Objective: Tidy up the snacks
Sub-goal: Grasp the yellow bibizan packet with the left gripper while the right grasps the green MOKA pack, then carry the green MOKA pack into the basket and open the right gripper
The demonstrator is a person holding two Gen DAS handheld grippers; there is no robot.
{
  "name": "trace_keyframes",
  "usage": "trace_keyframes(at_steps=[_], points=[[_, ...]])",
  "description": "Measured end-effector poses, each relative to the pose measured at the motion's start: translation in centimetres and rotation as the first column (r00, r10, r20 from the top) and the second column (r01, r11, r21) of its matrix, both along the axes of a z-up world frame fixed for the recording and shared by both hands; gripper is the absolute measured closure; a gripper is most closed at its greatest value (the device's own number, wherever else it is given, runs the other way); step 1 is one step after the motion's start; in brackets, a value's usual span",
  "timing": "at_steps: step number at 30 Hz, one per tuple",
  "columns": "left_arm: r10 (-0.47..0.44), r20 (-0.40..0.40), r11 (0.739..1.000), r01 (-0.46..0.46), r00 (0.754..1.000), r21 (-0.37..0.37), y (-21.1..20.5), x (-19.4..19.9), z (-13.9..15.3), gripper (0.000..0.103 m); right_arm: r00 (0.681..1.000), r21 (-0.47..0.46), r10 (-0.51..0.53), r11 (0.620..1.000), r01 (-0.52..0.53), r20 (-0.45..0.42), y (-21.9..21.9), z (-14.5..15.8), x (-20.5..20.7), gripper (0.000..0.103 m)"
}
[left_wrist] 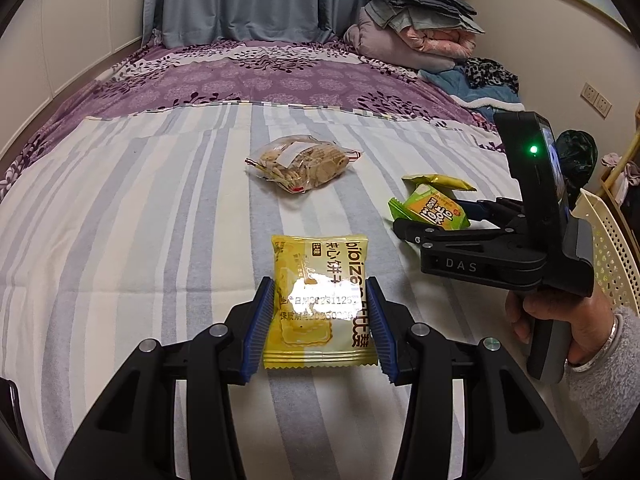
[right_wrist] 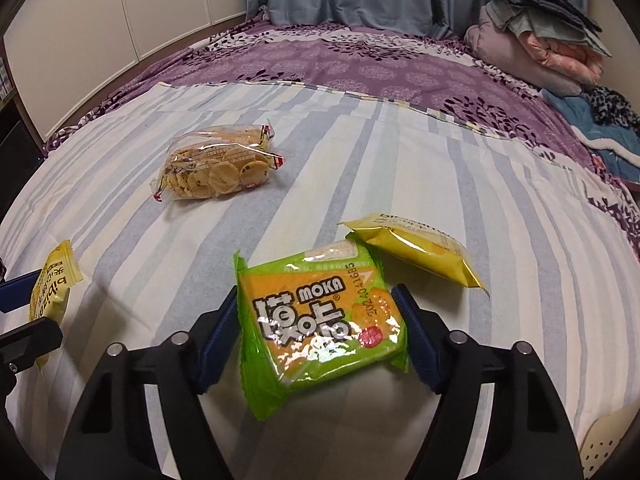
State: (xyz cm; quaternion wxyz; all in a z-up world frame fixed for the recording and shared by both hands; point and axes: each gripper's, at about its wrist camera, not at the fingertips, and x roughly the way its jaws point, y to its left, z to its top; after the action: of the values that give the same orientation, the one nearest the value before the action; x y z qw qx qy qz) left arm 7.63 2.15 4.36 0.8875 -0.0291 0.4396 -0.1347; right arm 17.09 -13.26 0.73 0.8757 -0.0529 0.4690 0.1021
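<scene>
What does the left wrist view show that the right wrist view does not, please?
Only the left wrist view shows the person's right hand and the cream perforated basket.

Only the right wrist view shows the green packet's MOKA print and the right claw closed on it.

Both show the green packet, the yellow packet in the left claw, a second yellow packet, and the clear cookie bag.
</scene>
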Motion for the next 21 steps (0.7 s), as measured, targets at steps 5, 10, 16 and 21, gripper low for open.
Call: trace_keyframes(at_steps=[5,10,16,21], points=[[0.000,0.008,1.000,0.000,1.000,0.000,-0.2,-0.4,0.3,0.056,1.000,0.012,-0.006,1.000,0.006,-0.001,-0.2,0.2,-1.1,0.036],[-0.001,0.018,1.000,0.001,1.000,0.000,-0.3,-0.9,0.8,0.056,1.000,0.030,-0.009,1.000,0.009,-0.002,-0.2,0.4,-2.9,0.037],[-0.003,0.033,1.000,0.003,0.999,0.001,-0.3,-1.7,1.5,0.056,0.999,0.078,-0.045,0.996,0.046,-0.003,-0.7,1.0,-5.5,0.037],[0.000,0.043,1.000,0.000,0.999,-0.002,-0.3,-2.7,2.1,0.056,0.998,0.111,-0.057,0.992,0.056,0.009,-0.9,2.0,-8.2,0.037]])
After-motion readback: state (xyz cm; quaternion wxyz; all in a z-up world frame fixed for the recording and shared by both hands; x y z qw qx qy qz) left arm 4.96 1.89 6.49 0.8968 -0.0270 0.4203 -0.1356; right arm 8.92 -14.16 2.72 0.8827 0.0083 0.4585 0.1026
